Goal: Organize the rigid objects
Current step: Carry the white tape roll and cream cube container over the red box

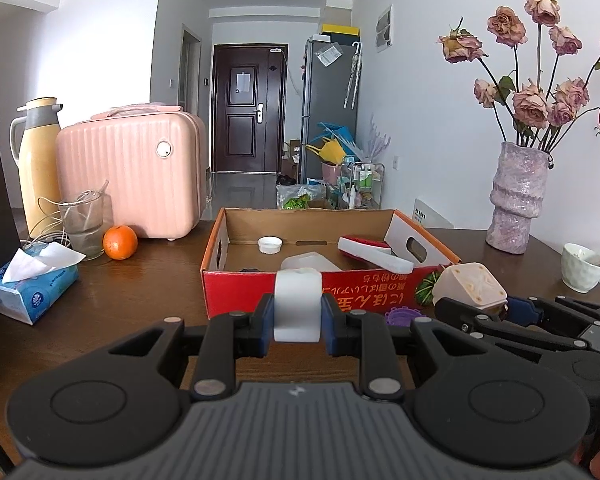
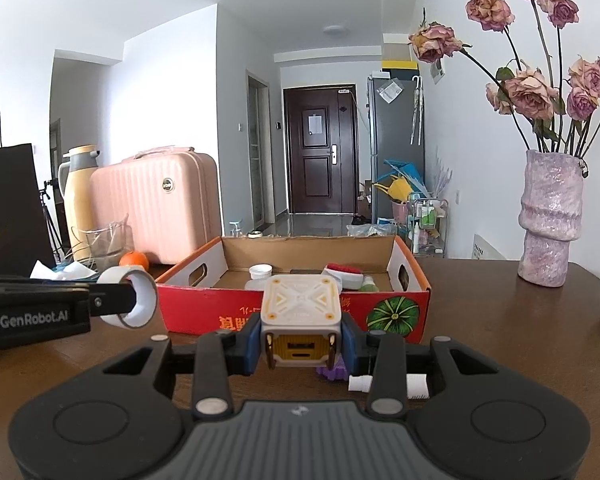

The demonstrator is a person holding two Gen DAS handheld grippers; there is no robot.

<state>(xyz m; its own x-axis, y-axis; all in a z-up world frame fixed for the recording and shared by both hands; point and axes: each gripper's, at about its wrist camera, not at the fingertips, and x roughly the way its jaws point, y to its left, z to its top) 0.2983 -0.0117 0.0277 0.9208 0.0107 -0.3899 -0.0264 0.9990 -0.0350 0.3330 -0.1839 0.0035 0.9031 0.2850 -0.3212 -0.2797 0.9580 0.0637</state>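
Observation:
My left gripper (image 1: 298, 312) is shut on a white tape roll (image 1: 298, 302), held above the table in front of the red cardboard box (image 1: 236, 288). The roll also shows in the right wrist view (image 2: 134, 298). My right gripper (image 2: 302, 342) is shut on a cream cube-shaped gadget with a yellow face (image 2: 300, 320), just in front of the box (image 2: 196, 308); it shows in the left wrist view (image 1: 470, 286). Inside the box lie a white lid (image 1: 270, 245), a white container (image 1: 308, 261) and a red-and-white brush (image 1: 374, 254).
A purple toy (image 2: 332, 372) and a white piece (image 2: 358, 383) lie on the table under my right gripper. A pink case (image 1: 136, 172), thermos (image 1: 38, 164), glass (image 1: 86, 224), orange (image 1: 120, 242) and tissue pack (image 1: 32, 284) stand left. A vase (image 1: 516, 200) and cup (image 1: 582, 266) stand right.

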